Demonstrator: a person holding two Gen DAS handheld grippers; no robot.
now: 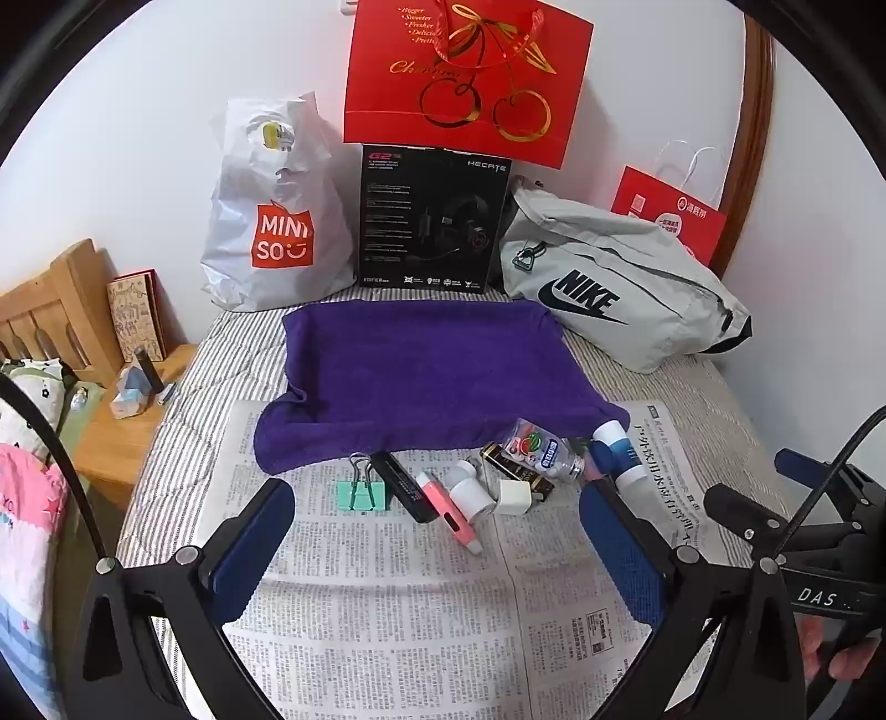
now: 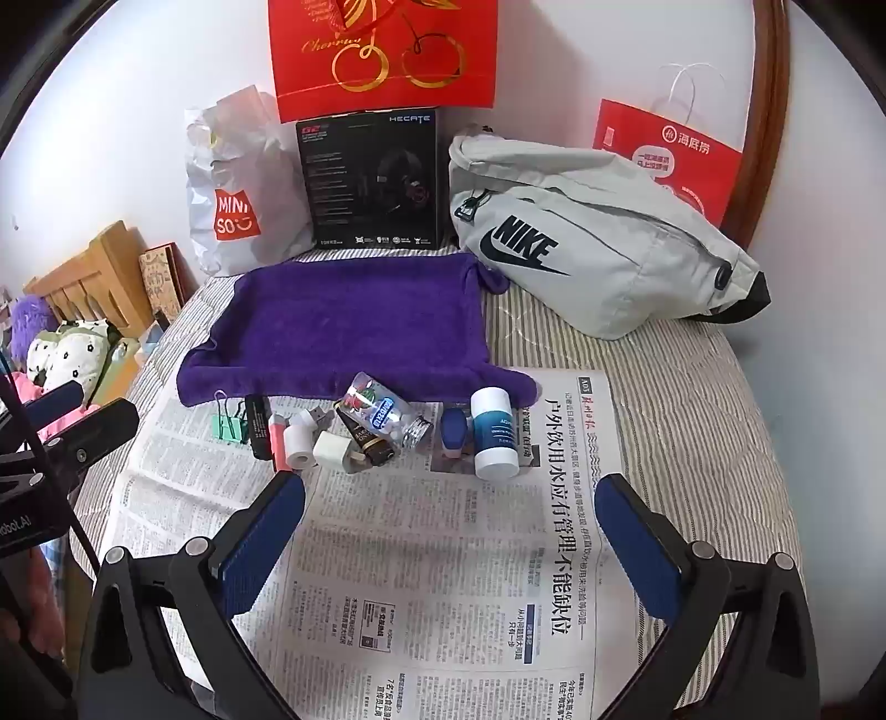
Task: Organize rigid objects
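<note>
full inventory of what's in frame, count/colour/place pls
binder clip: 1, mint, left end of row on newspaper
small items: several, mixed colours, row beside the clip
white-and-blue bottle: 1, upright, right end
towel: 1, purple, behind row
newspaper: 1, on striped bed
Miniso bag: 1, white, back left
headset box: 1, black, back centre
Nike bag: 1, grey, back right
left gripper: open, empty
right gripper: open, empty

The purple towel [image 2: 354,327] covers the far edge of the newspaper [image 2: 421,565]. The clear bottle [image 2: 382,412] overlaps the dark box [image 2: 368,440] beneath it. The red gift bag [image 2: 382,50] is cut off at the top edge. Newspaper print is too small to read.
</note>
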